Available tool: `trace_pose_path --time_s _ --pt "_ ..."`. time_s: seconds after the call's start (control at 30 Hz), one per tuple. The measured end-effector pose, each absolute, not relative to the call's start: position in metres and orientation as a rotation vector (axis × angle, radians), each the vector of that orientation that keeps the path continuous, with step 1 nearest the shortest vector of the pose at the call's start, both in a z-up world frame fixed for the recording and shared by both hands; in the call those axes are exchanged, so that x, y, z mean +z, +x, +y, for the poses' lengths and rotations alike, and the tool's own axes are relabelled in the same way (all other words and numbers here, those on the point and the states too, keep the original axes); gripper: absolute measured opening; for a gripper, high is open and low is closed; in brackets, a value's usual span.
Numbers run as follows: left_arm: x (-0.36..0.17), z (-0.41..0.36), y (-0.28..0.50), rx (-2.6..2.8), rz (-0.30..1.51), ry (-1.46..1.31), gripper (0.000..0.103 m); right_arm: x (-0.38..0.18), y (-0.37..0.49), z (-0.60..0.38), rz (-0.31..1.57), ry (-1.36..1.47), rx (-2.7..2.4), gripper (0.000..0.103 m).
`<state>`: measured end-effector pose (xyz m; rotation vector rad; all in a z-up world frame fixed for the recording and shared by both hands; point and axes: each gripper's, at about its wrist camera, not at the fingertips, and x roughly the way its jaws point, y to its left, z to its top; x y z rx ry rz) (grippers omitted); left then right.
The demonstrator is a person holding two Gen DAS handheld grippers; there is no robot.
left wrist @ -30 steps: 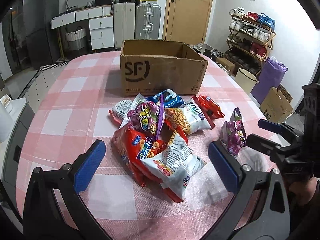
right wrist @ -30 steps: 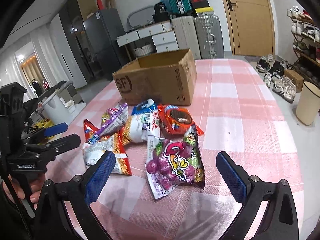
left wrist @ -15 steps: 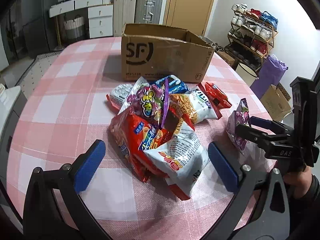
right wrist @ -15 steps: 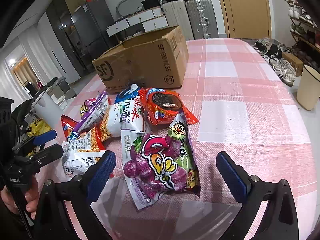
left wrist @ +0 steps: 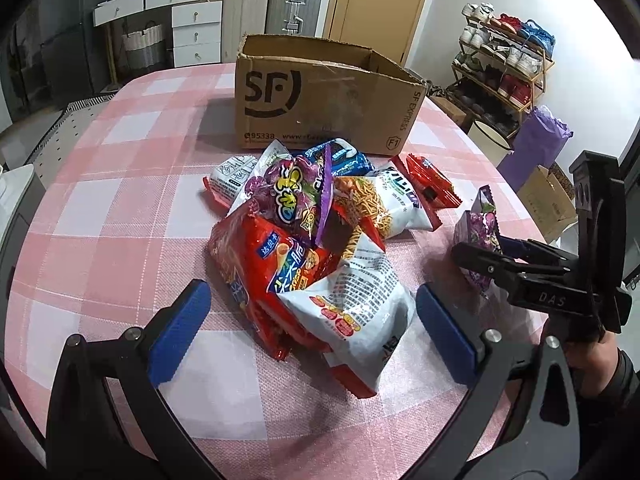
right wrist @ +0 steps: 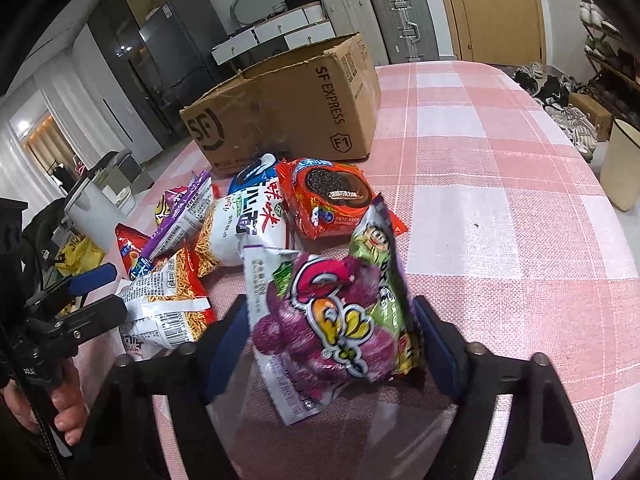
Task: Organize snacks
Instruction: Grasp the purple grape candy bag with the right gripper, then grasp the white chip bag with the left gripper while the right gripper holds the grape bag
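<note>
Right gripper [right wrist: 332,344] closed down on purple grape-candy bag [right wrist: 340,320], blue pads pressing both side edges, bag tilted up off pink checked tablecloth [right wrist: 500,208]; seen from left wrist as same bag [left wrist: 480,236] standing on edge, clamped by right gripper [left wrist: 480,256], just right of snack pile [left wrist: 316,240]; left gripper [left wrist: 308,328] spread wide, gripping nothing, fingers either side of white noodle-snack bag [left wrist: 360,300] at near end of pile; orange cookie pack [right wrist: 330,200] flat beside pile; open cardboard box [left wrist: 320,96] behind snacks, flaps up, interior not visible
</note>
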<state>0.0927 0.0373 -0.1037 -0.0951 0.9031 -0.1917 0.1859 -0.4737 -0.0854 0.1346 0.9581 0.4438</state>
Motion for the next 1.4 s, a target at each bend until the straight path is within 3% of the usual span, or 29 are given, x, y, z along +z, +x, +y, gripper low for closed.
trace_pose_path --time_s 0.1,0.17,0.27,1.03,1.4 --pt "-0.103 0.038 0.089 -0.192 0.901 -0.098 0.102 -0.085 0.183 -0.476 0.949 0.145 0.444 0.07" --pt "-0.103 0.038 0.088 -0.192 0.9 -0.1 0.102 -0.083 0.182 -0.481 0.942 0.177 0.466 0.055" --pt "-0.103 0.038 0.088 -0.193 0.904 -0.104 0.102 -0.083 0.18 -0.484 0.936 0.187 0.465 0.052" --pt "-0.106 0.018 0.087 -0.319 0.971 -0.125 0.101 -0.058 0.158 -0.505 0.858 0.258 0.476 0.051" --pt "-0.117 -0.009 0.1 -0.337 1.016 0.025 0.101 -0.063 0.154 -0.516 0.848 0.288 0.48 0.051"
